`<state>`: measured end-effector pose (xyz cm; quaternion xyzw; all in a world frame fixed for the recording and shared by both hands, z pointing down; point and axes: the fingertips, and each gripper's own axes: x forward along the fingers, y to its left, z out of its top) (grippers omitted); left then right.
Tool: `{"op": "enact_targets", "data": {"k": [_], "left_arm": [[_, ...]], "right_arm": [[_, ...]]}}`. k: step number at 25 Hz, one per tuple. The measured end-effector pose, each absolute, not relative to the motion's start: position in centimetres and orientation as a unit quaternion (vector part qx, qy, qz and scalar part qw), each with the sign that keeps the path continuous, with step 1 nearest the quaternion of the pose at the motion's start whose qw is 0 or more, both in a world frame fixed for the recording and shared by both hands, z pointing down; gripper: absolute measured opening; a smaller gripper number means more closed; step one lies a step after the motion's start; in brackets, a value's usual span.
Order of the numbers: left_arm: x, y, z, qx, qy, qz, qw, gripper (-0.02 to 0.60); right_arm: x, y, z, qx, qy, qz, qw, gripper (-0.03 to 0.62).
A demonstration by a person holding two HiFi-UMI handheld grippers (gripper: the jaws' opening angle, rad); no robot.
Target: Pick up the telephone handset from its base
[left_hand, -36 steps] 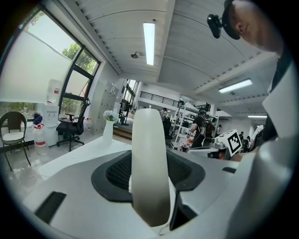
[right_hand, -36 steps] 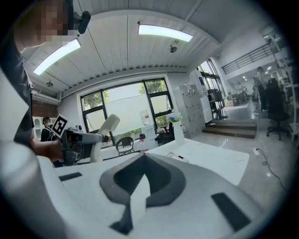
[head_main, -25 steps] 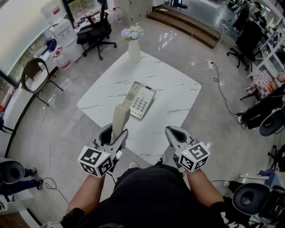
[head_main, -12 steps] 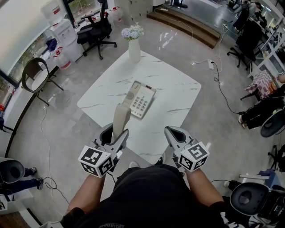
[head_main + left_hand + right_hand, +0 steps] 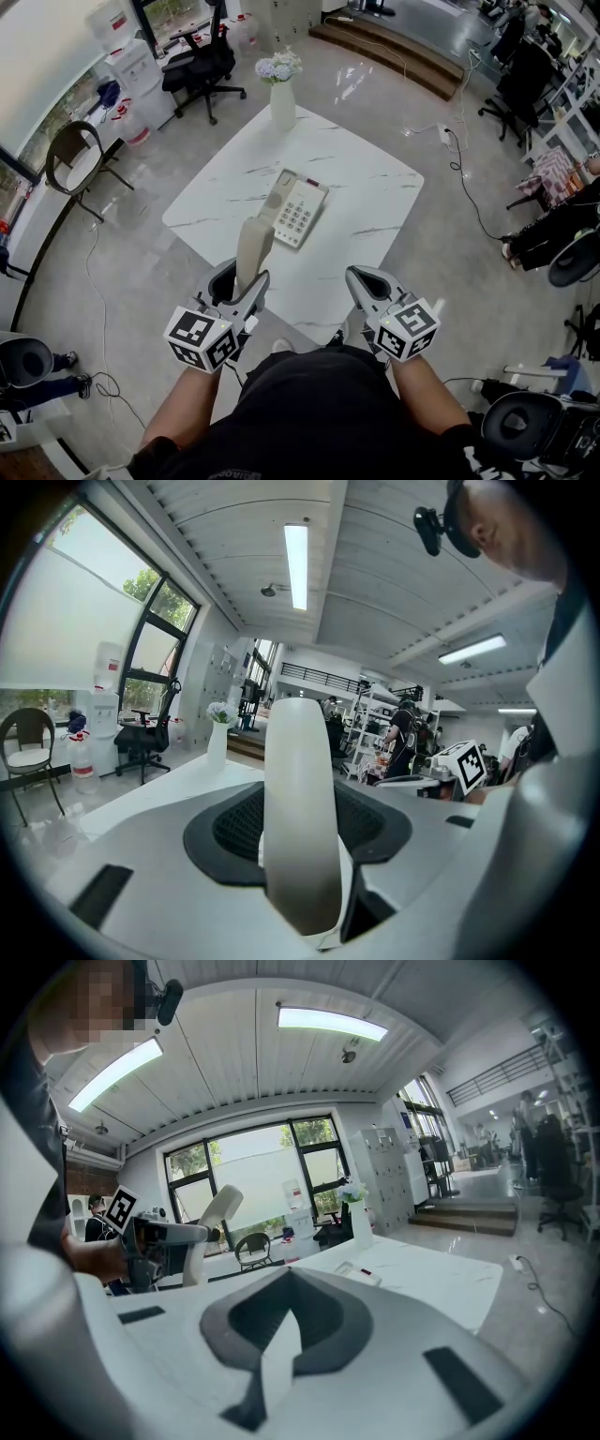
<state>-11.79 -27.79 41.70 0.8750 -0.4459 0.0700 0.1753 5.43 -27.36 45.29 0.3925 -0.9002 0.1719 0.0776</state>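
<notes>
One handset, cream, off its base and up in the air over the near part of the table. Clamped by its lower end in the left gripper, jaws parted just by its width and pressed on both sides. Nearly upright, top leaning a little toward the base. Well apart from the base, which lies flat mid-table with keypad up. Right gripper level with the left one, over the table's near edge, jaws closed tip to tip with nothing between. Beyond the base, at the far corner, white vase with pale flowers.

No brand legible anywhere; keypad print too small to read. Only black-and-white square markers on each gripper's cube.

Against half a second and a second ago: handset at the same height and lean, left grip unchanged, right gripper shifted a trace leftward. Base and vase unmoved.

Handset's bottom end sunk between the jaws, out of sight. Any cord not to be made out. Near table edge partly covered by the grippers and the person's dark shirt
</notes>
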Motion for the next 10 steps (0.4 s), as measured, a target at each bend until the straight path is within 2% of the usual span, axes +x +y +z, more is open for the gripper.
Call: {"op": "enact_targets", "data": {"k": [10], "left_arm": [[-11.81,-27.95,41.81,0.875,-0.445,0.069,0.174,0.215]], "right_arm": [[5.4,-27.38,45.57,0.393,-0.9,0.171,0.079,0.0]]}}
